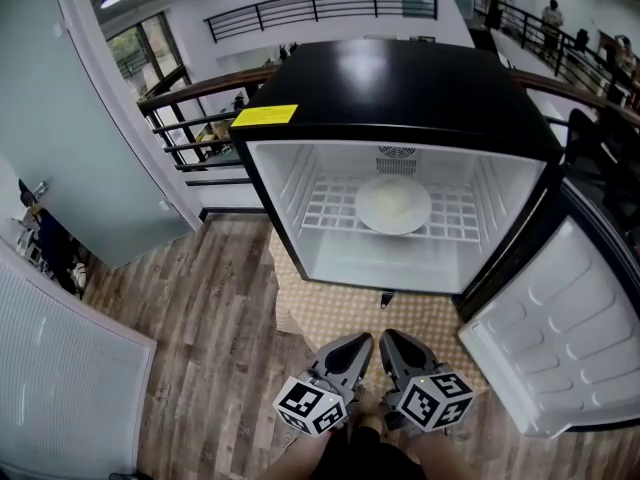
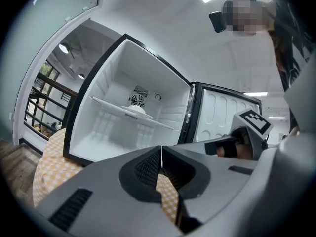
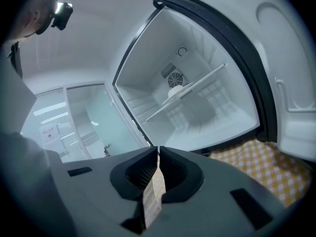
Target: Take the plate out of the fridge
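On the left of the head view there is wood floor (image 1: 190,348). The first label comes just right of it: a yellow sticker (image 1: 265,115) on the front left corner of the black fridge (image 1: 400,88) top, its print too small to read. No other writing can be read anywhere.

At the centre of the frame the fridge stands open on a yellow checked cloth (image 1: 420,313). The plate (image 1: 394,204) lies flat on the white wire shelf (image 1: 330,213), near the middle, below the round vent (image 1: 397,153) in the back wall. It is pale and round, and nothing touches it.

At the bottom centre are your two tools, side by side and nearly touching. Your left gripper (image 1: 360,342) points up the frame toward the open cabinet, well apart from it. Its marker cube (image 1: 312,405) carries black-and-white squares. In its own view the jaws are pressed together with nothing between them.

Just to the right, your right gripper (image 1: 392,339) has the same pose and its own marker cube (image 1: 436,400). Its jaws are also closed tight on nothing.

At the lower right of the frame the white-lined door (image 1: 560,338) hangs wide open.
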